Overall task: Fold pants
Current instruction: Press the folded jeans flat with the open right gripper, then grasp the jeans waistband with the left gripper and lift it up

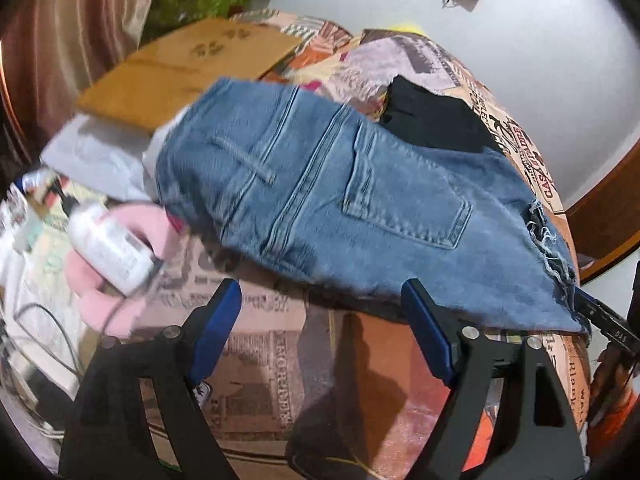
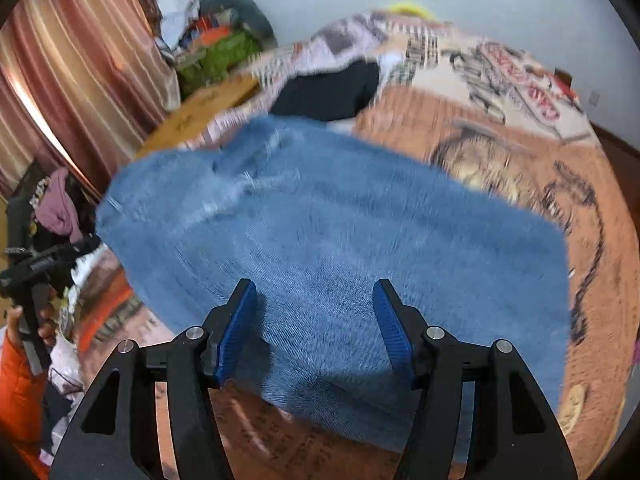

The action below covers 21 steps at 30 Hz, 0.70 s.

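Observation:
Blue denim pants [image 1: 320, 200] lie folded on a patterned bedspread [image 1: 280, 360], back pocket up, with a frayed rip at the right edge. My left gripper [image 1: 320, 308] is open and empty, just short of the pants' near edge. In the right wrist view the pants [image 2: 340, 232] fill the middle, blurred. My right gripper [image 2: 316, 312] is open with its jaws over the near part of the denim, holding nothing. The other gripper [image 2: 44, 264] shows at the left edge, and the right one at the right edge of the left view [image 1: 600, 316].
A black garment [image 1: 432, 120] lies behind the pants. A cardboard box [image 1: 180, 68] and grey cloth [image 1: 92, 152] sit at the back left. A white bottle [image 1: 112, 248] on a pink item lies at the left. Curtains [image 2: 60, 80] hang on the left.

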Tool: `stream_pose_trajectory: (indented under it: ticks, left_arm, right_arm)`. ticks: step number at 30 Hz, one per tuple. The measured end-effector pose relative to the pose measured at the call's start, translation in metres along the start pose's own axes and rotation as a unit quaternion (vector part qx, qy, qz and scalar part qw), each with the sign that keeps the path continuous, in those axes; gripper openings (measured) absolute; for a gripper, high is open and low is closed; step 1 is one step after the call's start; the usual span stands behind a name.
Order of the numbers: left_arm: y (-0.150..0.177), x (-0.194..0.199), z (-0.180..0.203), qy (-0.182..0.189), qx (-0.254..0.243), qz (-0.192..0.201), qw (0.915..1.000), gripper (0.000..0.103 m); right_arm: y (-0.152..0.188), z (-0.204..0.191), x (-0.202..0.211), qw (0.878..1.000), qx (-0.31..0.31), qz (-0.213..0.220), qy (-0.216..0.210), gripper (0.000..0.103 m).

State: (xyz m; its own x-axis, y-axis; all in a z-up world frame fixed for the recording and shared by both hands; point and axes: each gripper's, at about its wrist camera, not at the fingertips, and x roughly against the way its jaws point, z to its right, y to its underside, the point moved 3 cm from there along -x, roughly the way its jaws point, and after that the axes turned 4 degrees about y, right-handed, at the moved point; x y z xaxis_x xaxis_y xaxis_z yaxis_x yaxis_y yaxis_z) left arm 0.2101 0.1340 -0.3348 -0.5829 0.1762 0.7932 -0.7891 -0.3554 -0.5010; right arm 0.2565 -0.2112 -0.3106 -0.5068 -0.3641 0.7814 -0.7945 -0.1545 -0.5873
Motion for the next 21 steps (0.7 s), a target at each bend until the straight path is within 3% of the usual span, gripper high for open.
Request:
stream_pose_trajectory:
  ticks: [5, 12, 17, 21]
  left_arm:
    - [0.006, -0.016, -0.015, 0.056, 0.058, -0.025, 0.9964, 0.082]
    - [-0.001, -0.029, -0.022, 0.112, 0.108, -0.028, 0.9875, 0.082]
    - [-0.012, -0.045, -0.025, 0.117, 0.138, -0.039, 0.9826, 0.083]
    - [-0.022, -0.057, -0.021, 0.117, 0.147, -0.038, 0.9815, 0.095]
  right_arm:
    - [0.002, -0.001, 0.0, 1.0, 0.005, -0.01, 0.0, 0.057]
    - [0.002, -0.004, -0.002, 1.0, 0.01, -0.01, 0.007, 0.058]
    - [0.001, -0.003, -0.003, 1.0, 0.009, -0.009, 0.005, 0.058]
    - [0.001, -0.003, -0.003, 1.0, 0.007, -0.007, 0.003, 0.059]
